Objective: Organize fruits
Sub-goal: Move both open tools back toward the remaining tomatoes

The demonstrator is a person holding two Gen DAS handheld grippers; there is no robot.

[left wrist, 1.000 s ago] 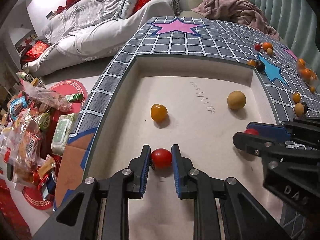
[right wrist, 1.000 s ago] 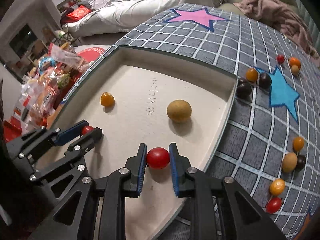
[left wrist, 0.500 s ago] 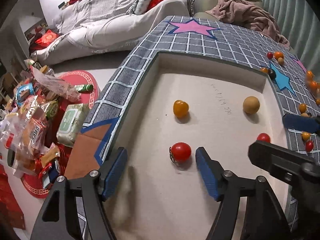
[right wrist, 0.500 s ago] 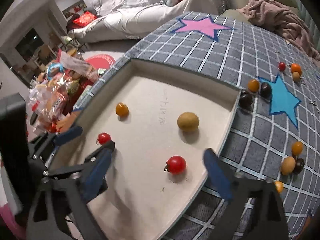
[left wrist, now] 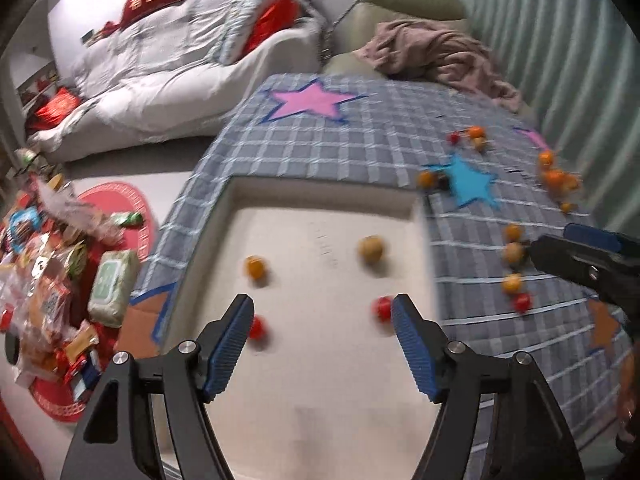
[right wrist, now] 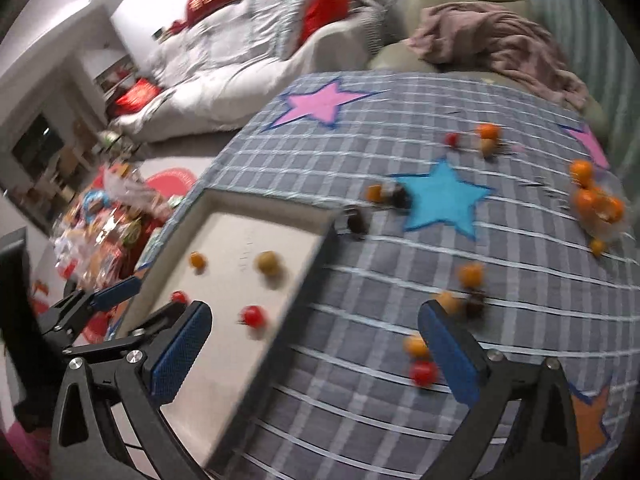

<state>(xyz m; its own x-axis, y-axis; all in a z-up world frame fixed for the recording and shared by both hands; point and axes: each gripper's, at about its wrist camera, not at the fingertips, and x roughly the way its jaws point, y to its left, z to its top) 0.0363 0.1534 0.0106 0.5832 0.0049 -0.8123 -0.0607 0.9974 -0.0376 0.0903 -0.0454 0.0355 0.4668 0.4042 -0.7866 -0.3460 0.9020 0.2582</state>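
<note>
A shallow white tray [left wrist: 320, 192] lies on the grey checked cloth. In it are two red tomatoes [left wrist: 257, 327] [left wrist: 382, 307], an orange fruit [left wrist: 256, 266] and a tan round fruit [left wrist: 370, 249]. My left gripper [left wrist: 322, 344] is open and empty, raised above the tray's near end. My right gripper [right wrist: 316, 352] is open and empty, above the tray's right rim [right wrist: 308, 264]. Several small fruits lie on the cloth to the right: a red one [right wrist: 423, 373], orange ones [right wrist: 415, 346] [right wrist: 471, 274] and dark ones [right wrist: 475, 305]. Both views are motion-blurred.
More fruits [right wrist: 486, 136] and a bag of oranges [right wrist: 596, 200] lie further back on the cloth. A pink blanket [right wrist: 492, 36] lies on a green chair behind. Snack packets [left wrist: 48, 280] litter the floor at the left. A white sofa [left wrist: 160, 68] stands beyond.
Both grippers opened, releasing their red tomatoes into the tray, then lifted and drew back. The right gripper has swung right toward the loose fruits on the cloth.
</note>
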